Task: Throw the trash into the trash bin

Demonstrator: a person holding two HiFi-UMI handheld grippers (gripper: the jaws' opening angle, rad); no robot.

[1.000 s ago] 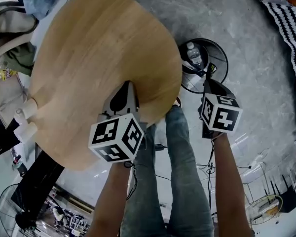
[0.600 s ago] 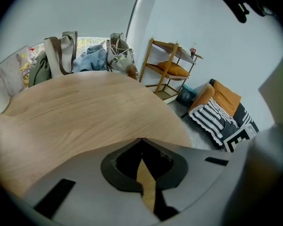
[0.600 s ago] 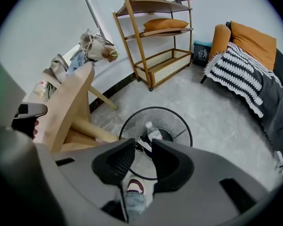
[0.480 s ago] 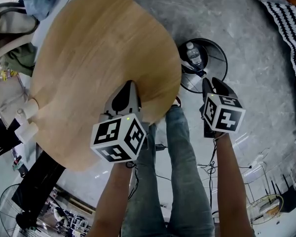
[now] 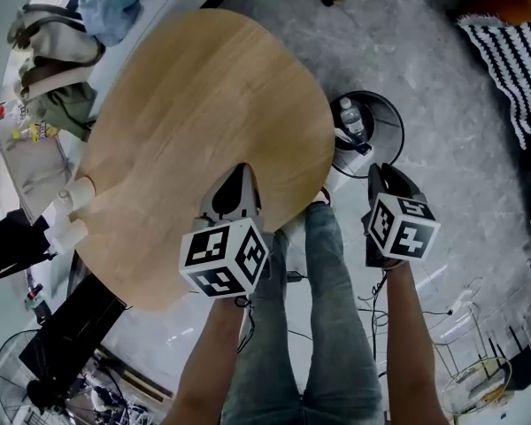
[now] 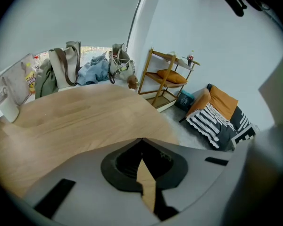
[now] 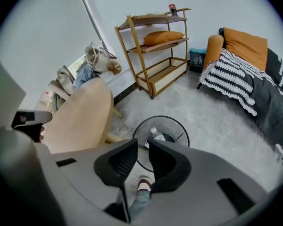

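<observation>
A clear plastic bottle with a pale cap lies inside the round, dark-rimmed trash bin on the grey floor, with a scrap of white trash beside it. The bottle looks empty, so it is probably light, thin-walled, smooth and easy to crush, and best gripped across its middle. Its label is too small to read, and no other writing is legible. The right hand-held gripper hangs near the bin. Its jaws are closing on a narrow gap with nothing in it. The left hand-held gripper is clenched and empty, its tips meeting over the edge of the round wooden bench. The bench top is bare, so the job looks done.
</observation>
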